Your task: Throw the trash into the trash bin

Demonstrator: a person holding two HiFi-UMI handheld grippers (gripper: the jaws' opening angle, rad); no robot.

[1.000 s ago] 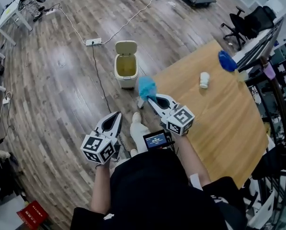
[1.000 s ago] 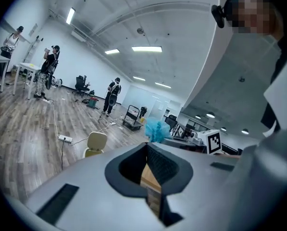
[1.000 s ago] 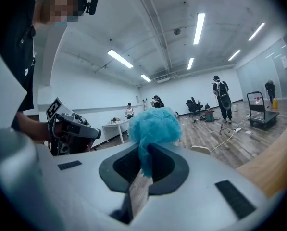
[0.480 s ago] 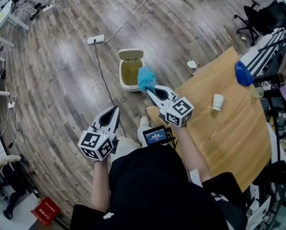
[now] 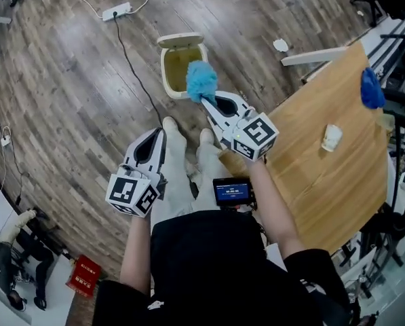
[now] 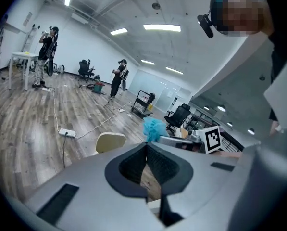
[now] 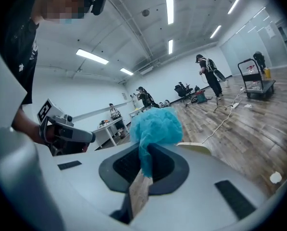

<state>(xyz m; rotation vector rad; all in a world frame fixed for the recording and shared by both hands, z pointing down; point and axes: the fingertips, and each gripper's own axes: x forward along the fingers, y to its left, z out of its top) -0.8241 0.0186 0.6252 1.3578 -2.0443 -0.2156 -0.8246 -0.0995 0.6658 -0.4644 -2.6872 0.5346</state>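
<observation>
Wood floor [image 5: 66, 100], bin [image 5: 176, 65] w/ lid up: blue tuft [image 5: 201, 81] is clenched in right gripper [image 5: 205, 101] near the opening, prob. for dropping; left gripper [image 5: 160, 133] is closed, empty, aside.

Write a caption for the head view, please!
Right gripper holds blue trash by the open bin; left gripper is shut, empty.

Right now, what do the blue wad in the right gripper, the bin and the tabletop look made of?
The blue wad: soft, fuzzy and matte, with fraying edges; likely tissue or fibre, I cannot say which.
The bin: cream, smooth, moulded, with its hinged lid standing open; looks like plastic.
The tabletop: light brown with grain lines and a mild sheen; wood or a wood-look laminate.
</observation>
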